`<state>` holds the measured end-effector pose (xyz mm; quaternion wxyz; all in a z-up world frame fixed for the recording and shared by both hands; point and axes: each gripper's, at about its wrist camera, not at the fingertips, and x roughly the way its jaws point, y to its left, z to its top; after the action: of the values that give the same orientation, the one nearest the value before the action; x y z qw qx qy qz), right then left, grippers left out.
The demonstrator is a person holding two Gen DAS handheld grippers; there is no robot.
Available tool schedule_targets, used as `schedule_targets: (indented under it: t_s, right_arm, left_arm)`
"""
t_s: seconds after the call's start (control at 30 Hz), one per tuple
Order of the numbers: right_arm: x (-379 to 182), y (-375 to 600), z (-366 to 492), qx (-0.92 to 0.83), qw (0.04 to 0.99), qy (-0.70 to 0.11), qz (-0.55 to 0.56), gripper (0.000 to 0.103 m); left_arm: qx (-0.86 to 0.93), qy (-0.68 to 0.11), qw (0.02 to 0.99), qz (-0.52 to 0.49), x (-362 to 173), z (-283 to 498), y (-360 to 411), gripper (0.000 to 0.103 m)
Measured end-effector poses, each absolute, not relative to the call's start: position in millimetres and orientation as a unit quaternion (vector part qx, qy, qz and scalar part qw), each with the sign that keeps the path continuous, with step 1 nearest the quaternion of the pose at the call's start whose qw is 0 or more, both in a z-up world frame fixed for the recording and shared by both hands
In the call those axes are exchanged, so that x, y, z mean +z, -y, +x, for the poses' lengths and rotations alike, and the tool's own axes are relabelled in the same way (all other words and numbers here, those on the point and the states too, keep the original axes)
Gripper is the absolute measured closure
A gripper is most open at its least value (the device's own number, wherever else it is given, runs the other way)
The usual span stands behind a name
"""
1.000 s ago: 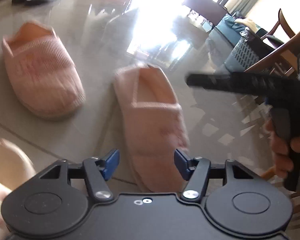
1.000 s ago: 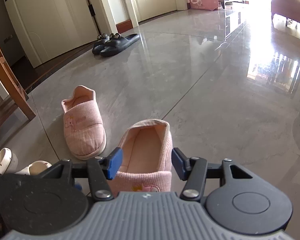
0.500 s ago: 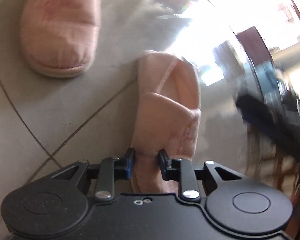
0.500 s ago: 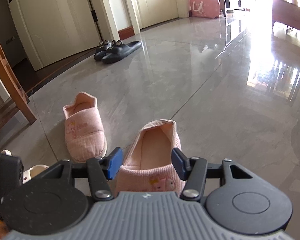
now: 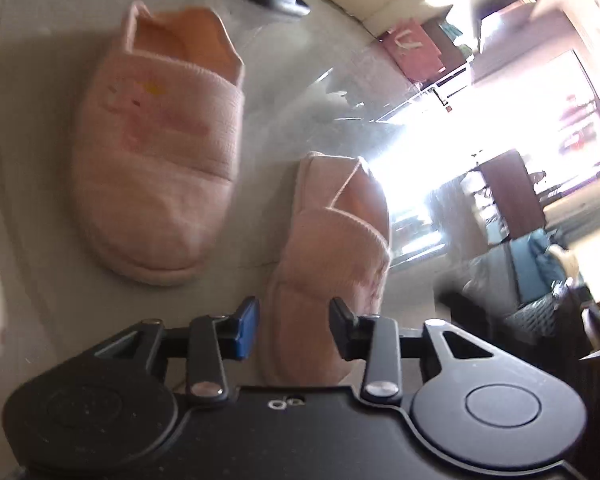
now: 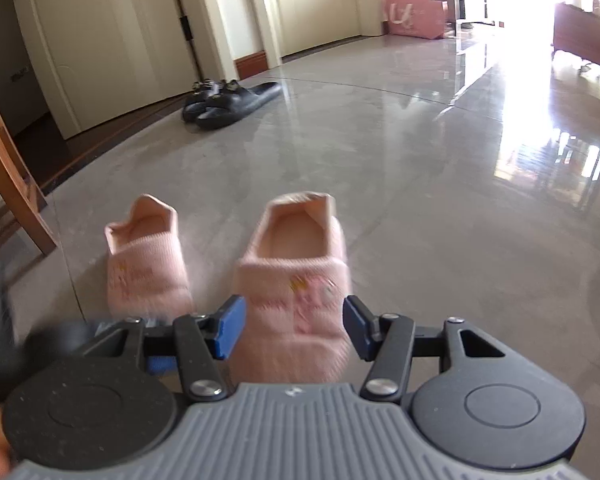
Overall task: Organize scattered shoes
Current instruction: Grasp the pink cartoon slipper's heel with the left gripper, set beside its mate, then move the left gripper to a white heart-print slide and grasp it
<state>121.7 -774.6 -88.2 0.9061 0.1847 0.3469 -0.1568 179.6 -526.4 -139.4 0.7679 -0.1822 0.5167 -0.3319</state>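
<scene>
Two pink knitted slippers lie side by side on the grey tiled floor. In the left wrist view one slipper (image 5: 156, 152) lies at the left. The toe of the other slipper (image 5: 332, 264) sits between the fingers of my left gripper (image 5: 294, 320). Its jaws are opening and the toe looks unsqueezed. In the right wrist view the right-hand slipper (image 6: 296, 280) has its toe between the fingers of my right gripper (image 6: 294, 328), which stands open around it. Its mate (image 6: 146, 264) lies to the left. Both views are motion-blurred.
A pair of black sandals (image 6: 228, 104) lies by the white doors at the back. A pink bag (image 6: 414, 20) stands against the far wall. A wooden chair leg (image 6: 16, 184) is at the left, dark furniture (image 6: 584, 44) at the right. The blurred left tool (image 6: 4, 360) is at the lower left.
The left gripper pinched the slipper's toe, then widened again, while the hand rolled. The right gripper has drawn back along its slipper, which now lies parallel to its mate.
</scene>
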Motion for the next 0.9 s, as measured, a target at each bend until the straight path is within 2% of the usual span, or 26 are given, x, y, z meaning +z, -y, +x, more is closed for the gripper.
schedule_targets:
  t_s: [0.2,0.27,0.3,0.37,0.4,0.43,0.63,0.9]
  right_arm:
    - [-111,774,196,-0.151,0.900,-0.380,0.151,0.045]
    - [-124,781,215,-0.152,0.890,-0.397,0.164,0.057]
    - [-129,783,221,-0.153,0.886,-0.405,0.168,0.072]
    - [-147,786,241,-0.157,0.872,-0.432,0.168,0.080]
    - [-151,787,244,-0.158,0.870,-0.436,0.170,0.087]
    - [-156,790,247,-0.156,0.866,-0.439,0.180,0.089]
    - [-154,780,263,-0.092,0.901,-0.390,0.163,0.095]
    - [-138,741,295,-0.038,0.922,-0.366,0.123,0.093]
  left_arm:
    - [-0.323,-0.504,0.785,-0.159,-122,181,487,0.065]
    - [-0.322,-0.498,0.790,-0.157,-118,185,478,0.065]
    - [-0.318,-0.496,0.793,-0.157,-114,185,470,0.065]
    - [-0.310,-0.493,0.798,-0.156,-108,187,461,0.065]
    - [-0.307,-0.492,0.800,-0.156,-107,189,463,0.065]
    - [-0.301,-0.488,0.804,-0.156,-105,191,458,0.064]
    - [-0.268,-0.474,0.826,-0.145,-101,196,464,0.064]
    - [-0.252,-0.452,0.847,-0.124,-83,209,460,0.064]
